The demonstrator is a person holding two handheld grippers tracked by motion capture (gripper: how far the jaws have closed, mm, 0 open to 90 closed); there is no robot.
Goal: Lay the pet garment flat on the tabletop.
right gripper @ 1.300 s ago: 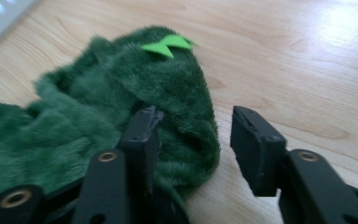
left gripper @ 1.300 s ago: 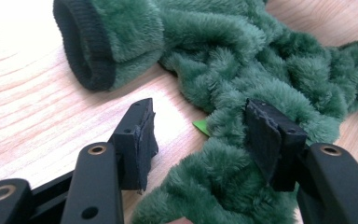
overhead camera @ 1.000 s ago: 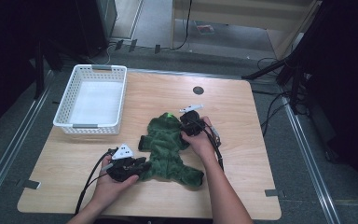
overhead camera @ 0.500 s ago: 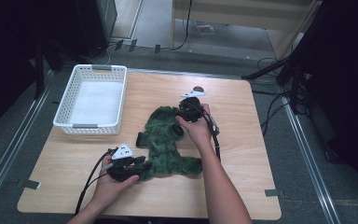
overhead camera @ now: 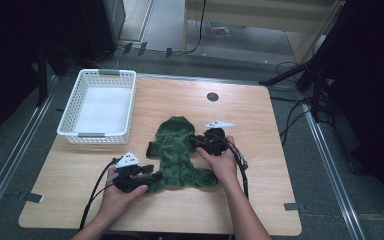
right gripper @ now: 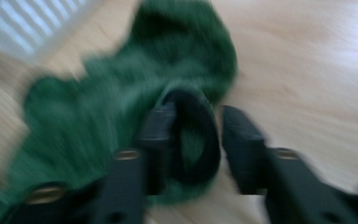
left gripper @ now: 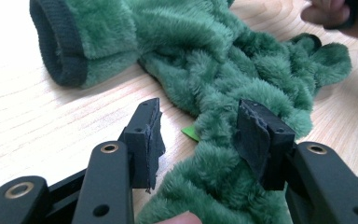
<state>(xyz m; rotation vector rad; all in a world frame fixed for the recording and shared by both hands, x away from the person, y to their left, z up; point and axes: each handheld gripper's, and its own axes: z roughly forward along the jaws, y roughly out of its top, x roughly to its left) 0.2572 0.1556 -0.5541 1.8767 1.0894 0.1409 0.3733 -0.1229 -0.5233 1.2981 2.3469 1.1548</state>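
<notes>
Right tool (overhead camera: 196, 141) lower on garment (overhead camera: 177, 155)

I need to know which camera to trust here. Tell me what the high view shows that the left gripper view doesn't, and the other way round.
High view alone: the white basket, the whole table and both forearms. Left gripper view alone: a small bright green tag under the fleece, and a dark ribbed cuff up close. Both: the green fleece garment, with the left tongs standing apart around a fold of it.

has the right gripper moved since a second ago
Yes. The right gripper went up toward the round table hole, then came back down toward the person.
</notes>
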